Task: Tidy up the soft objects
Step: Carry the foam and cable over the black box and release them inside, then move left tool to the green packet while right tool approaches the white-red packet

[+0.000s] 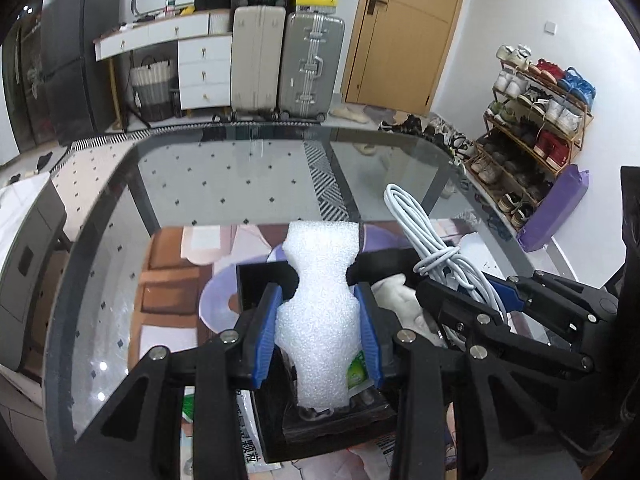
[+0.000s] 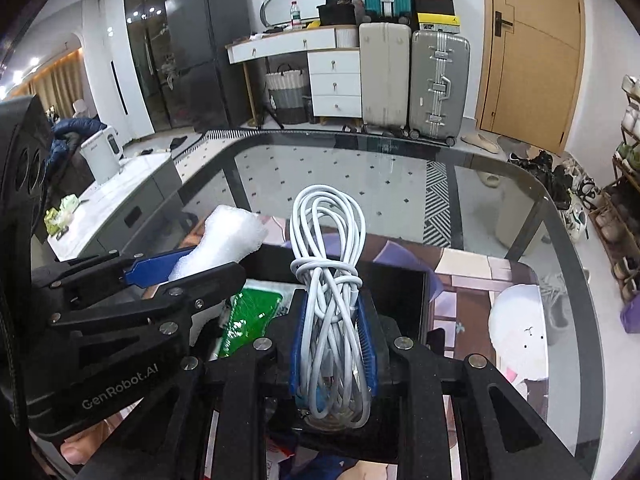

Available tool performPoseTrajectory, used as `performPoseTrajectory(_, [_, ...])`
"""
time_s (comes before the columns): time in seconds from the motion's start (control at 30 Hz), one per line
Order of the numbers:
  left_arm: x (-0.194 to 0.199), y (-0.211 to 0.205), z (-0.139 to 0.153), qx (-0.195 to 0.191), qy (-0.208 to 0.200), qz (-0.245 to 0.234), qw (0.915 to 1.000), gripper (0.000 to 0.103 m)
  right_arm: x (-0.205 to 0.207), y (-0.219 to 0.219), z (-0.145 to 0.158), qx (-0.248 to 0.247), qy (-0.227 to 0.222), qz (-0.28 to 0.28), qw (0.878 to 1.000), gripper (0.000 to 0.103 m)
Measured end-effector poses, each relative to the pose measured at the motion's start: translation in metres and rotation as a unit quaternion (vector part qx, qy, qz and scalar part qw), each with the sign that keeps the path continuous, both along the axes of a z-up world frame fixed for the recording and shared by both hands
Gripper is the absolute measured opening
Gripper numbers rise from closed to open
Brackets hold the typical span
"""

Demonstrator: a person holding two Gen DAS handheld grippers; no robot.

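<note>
My left gripper (image 1: 318, 300) is shut on a white foam sheet (image 1: 320, 312), squeezed at its waist and held upright over a black box (image 1: 260, 280). My right gripper (image 2: 332, 308) is shut on a coiled white cable (image 2: 330, 248), also held over the black box (image 2: 404, 300). In the left wrist view the right gripper (image 1: 472, 292) and the cable (image 1: 416, 224) are just to the right. In the right wrist view the left gripper (image 2: 160, 268) with the foam (image 2: 228, 236) is at the left. A green packet (image 2: 250, 316) and a cream soft item (image 1: 400, 300) lie in the box.
The box stands on a printed mat (image 2: 472, 280) on a glass table (image 1: 240, 160). A white plush (image 2: 520, 336) lies on the mat at the right. Suitcases (image 1: 308, 64), a white drawer desk (image 1: 200, 64) and a shoe rack (image 1: 532, 120) stand beyond the table.
</note>
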State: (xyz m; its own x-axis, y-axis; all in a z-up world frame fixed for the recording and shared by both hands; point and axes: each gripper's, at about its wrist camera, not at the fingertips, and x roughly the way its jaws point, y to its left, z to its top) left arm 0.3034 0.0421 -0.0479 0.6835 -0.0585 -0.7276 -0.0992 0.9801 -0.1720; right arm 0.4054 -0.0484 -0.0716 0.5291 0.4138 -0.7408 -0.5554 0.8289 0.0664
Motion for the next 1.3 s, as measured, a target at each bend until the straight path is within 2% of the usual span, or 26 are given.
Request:
performPoseTrajectory(0.2, [-0.001, 0.0, -0.003, 0.0, 0.007, 0.006, 1.0, 0.036, -0.002, 0.0, -0.012, -0.009, 0.012, 0.004, 1.0, 0.024])
performPoseTrajectory(0.37, [0.001, -0.001, -0.005, 0.005, 0.019, 0.001, 0.9998, 0.038, -0.004, -0.004, -0.012, -0.01, 0.011, 0.008, 1.0, 0.029])
performPoseTrajectory(0.5, [-0.001, 0.0, -0.003, 0.013, 0.019, 0.002, 0.9997, 0.05, -0.006, -0.009, -0.009, -0.005, 0.02, 0.0, 1.0, 0.03])
performPoseTrajectory(0.67, [-0.005, 0.005, 0.002, -0.01, 0.016, -0.003, 0.9998, 0.056, -0.011, -0.019, 0.0, 0.004, 0.012, -0.01, 1.0, 0.045])
performPoseTrajectory(0.73, [-0.008, 0.007, 0.006, -0.016, 0.015, -0.004, 0.9997, 0.059, -0.013, -0.022, 0.005, 0.013, 0.012, -0.012, 1.0, 0.046])
performPoseTrajectory(0.8, [-0.013, 0.01, 0.014, -0.017, 0.004, 0.003, 0.9998, 0.071, -0.015, -0.026, 0.011, 0.018, 0.008, -0.02, 1.0, 0.051])
performPoseTrajectory(0.83, [-0.014, 0.011, 0.018, -0.011, 0.0, 0.011, 0.9999, 0.075, -0.017, -0.029, 0.013, 0.02, 0.008, -0.028, 0.999, 0.058])
performPoseTrajectory(0.87, [-0.017, 0.012, 0.021, -0.007, -0.005, 0.014, 0.9999, 0.08, -0.018, -0.031, 0.014, 0.022, 0.01, -0.03, 0.999, 0.069])
performPoseTrajectory(0.93, [-0.022, 0.015, 0.027, -0.01, -0.014, 0.005, 0.9998, 0.084, -0.022, -0.033, 0.017, 0.032, 0.012, -0.028, 0.999, 0.077])
performPoseTrajectory(1.13, [-0.039, 0.03, 0.037, 0.005, -0.025, 0.004, 0.9997, 0.086, -0.039, -0.039, 0.029, 0.036, 0.006, -0.017, 0.999, 0.077])
performPoseTrajectory(1.3, [-0.052, 0.045, 0.029, 0.016, -0.011, 0.013, 0.9997, 0.087, -0.056, -0.042, 0.036, 0.043, 0.011, -0.011, 0.999, 0.079])
